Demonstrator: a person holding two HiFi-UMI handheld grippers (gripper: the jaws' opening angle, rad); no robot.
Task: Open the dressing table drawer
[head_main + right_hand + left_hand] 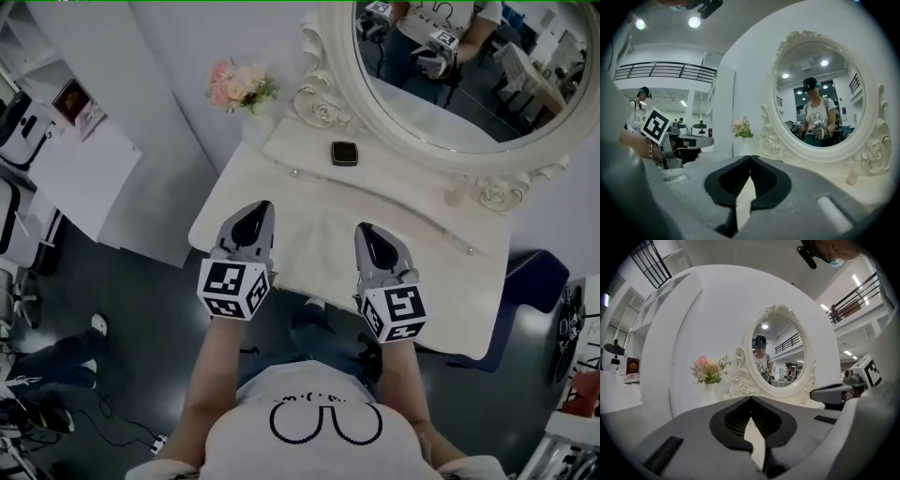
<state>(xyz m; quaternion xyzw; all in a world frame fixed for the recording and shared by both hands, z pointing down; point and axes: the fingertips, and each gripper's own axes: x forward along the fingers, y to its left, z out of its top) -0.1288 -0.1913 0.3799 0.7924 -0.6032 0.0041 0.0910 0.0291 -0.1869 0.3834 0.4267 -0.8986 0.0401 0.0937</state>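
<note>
Dressing table (314,239) carries flowers (240,84) and a small black case (344,153).

Left gripper (262,208) and right gripper (365,230) — fingers closed, empty.

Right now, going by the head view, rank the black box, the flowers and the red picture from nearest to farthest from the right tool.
1. Black box, on the table just ahead of the right tool.
2. Flowers, at the table's back left corner.
3. Red picture, off the table on the shelf far left.

Pink flowers (242,84), oval mirror (469,75), black case (344,153)
</note>
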